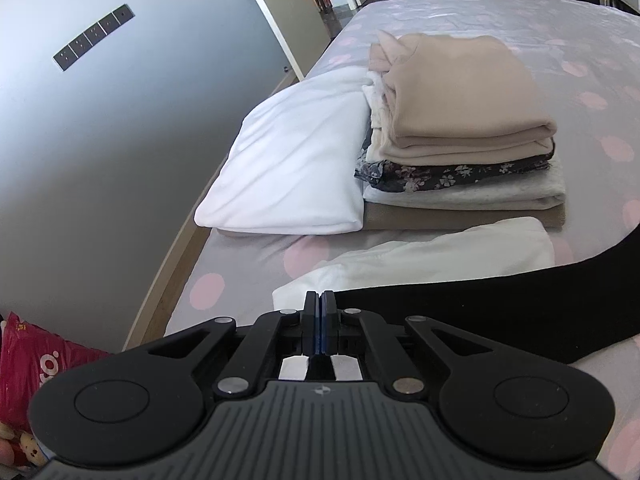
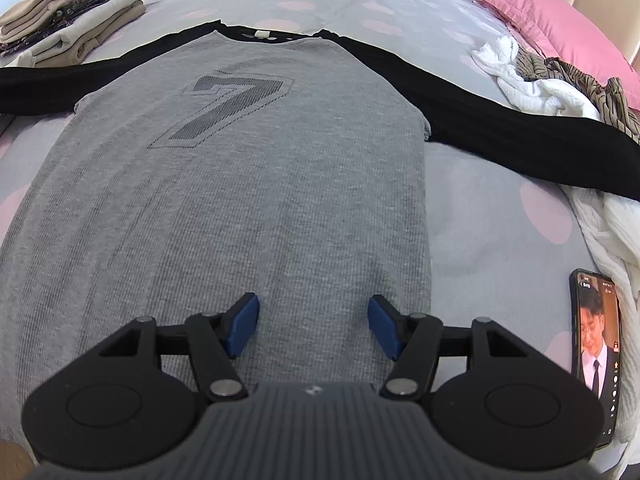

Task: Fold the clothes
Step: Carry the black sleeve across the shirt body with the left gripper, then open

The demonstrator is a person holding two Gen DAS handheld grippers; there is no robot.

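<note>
Left wrist view: the left claw (image 1: 319,312) is pressed fully together with nothing visibly caught in it, hovering at the edge of a black sleeve (image 1: 500,304) that runs off to its right. Ahead lie a white folded cloth (image 1: 420,260), a stack of folded clothes (image 1: 464,136) and a white pillow (image 1: 296,164) on the bed (image 1: 580,40).

Right wrist view: the right claw (image 2: 313,326) is spread wide and empty, above the lower part of the grey shirt (image 2: 240,200), which lies flat with sleeves outstretched. A phone (image 2: 596,356) lies to its right.

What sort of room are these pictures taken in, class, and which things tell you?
Most likely a bedroom: a bed with a dotted sheet, a pink pillow at its head, and a stack of folded clothes on it.
</note>
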